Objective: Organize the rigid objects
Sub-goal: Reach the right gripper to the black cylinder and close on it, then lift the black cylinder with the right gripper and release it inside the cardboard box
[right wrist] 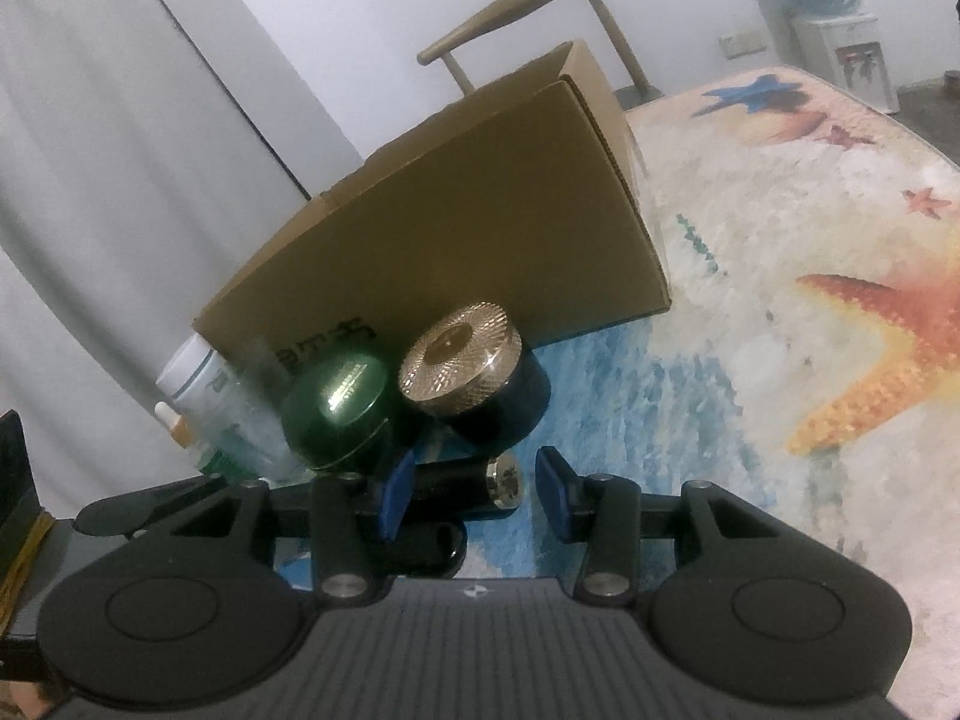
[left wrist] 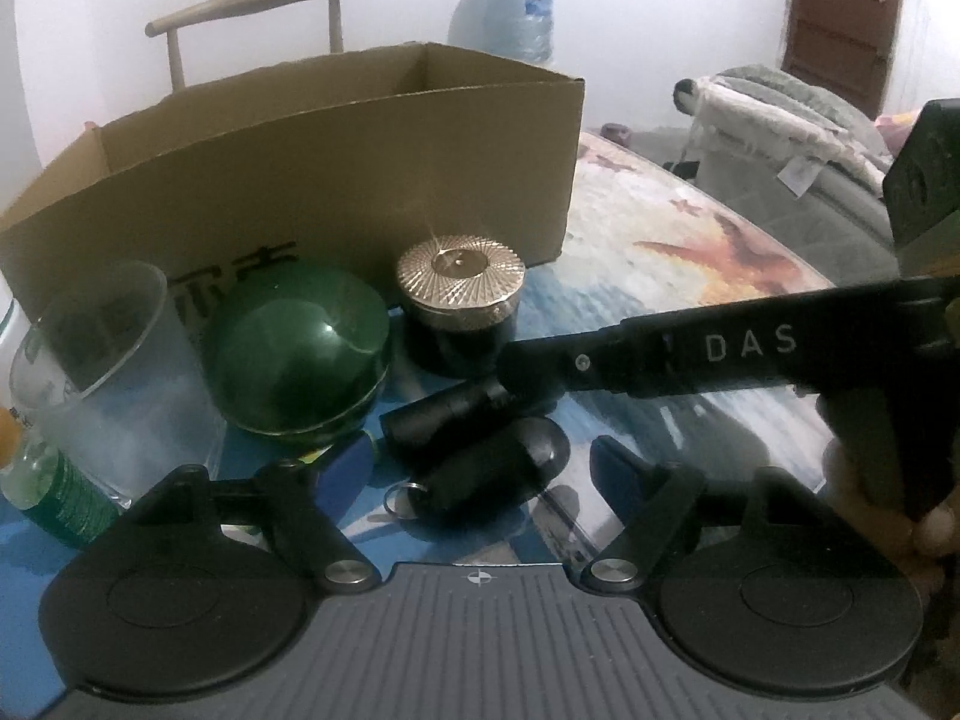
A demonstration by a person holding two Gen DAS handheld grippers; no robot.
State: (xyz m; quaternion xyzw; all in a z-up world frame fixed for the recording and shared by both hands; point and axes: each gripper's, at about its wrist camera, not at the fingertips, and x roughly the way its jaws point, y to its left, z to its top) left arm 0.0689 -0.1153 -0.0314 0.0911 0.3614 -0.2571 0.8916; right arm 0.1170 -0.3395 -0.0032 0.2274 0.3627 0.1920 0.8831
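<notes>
- The box [left wrist: 336,180] stands open-topped at the back of the table [left wrist: 690,252]. It is stiff cardboard and looks light. I judge it the place the things go.
- The cup [left wrist: 102,372], clear and thin-walled, stands at the left just before the box. It looks light and slippery, so I would take it low on the wall.
- The green jar [left wrist: 300,354] sits beside the cup. It is glossy and domed and likely heavy glass, so I would grip its sides, not the dome.
- The gold-lidded jar [left wrist: 459,306] stands right of the green one, near the box wall. The ribbed lid offers good purchase.
- The torch [right wrist: 474,480], a small black cylinder with a metal end, lies on its side before the jars. It is rigid and apt to roll, so I would pinch across the barrel.
- A black fob [left wrist: 492,471] on a ring lies just beside the torch.
- My right gripper [right wrist: 474,498] slants down over the torch. The jaws straddle it partly open, with the left pad close and the right pad clear.
- My left gripper [left wrist: 462,486] tilts down above the fob, jaws wide, holding nothing.
</notes>
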